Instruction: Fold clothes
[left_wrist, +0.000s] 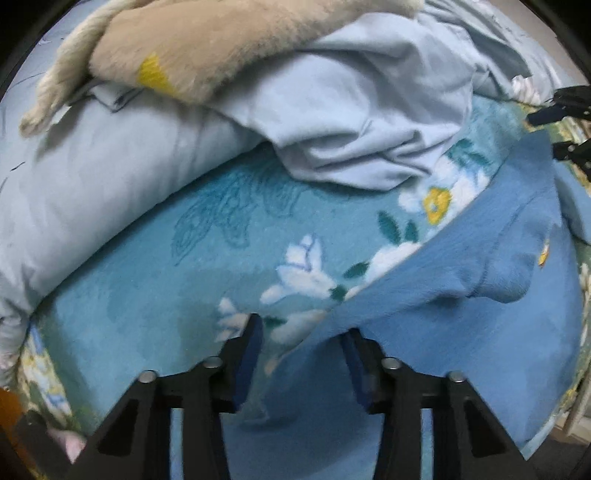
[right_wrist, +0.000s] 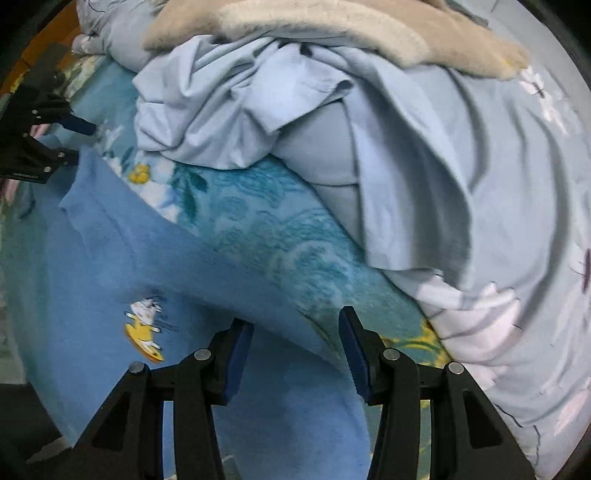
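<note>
A blue garment (left_wrist: 461, 295) with a small yellow cartoon print (right_wrist: 146, 328) lies spread on a teal floral blanket (left_wrist: 166, 288). My left gripper (left_wrist: 303, 332) is open, its jaws astride the garment's left edge, with cloth between them. My right gripper (right_wrist: 297, 325) is open over the garment's (right_wrist: 110, 266) right edge, cloth between the jaws. The right gripper also shows in the left wrist view (left_wrist: 565, 125) at the far right. The left gripper shows in the right wrist view (right_wrist: 55, 136) at the far left, by the garment's corner.
A heap of pale blue bedding (left_wrist: 351, 122) and a beige fleece (left_wrist: 207, 44) lies behind the garment. The same bedding (right_wrist: 461, 166) and the fleece (right_wrist: 332, 26) fill the right wrist view's upper right. The teal blanket (right_wrist: 280, 236) shows between garment and heap.
</note>
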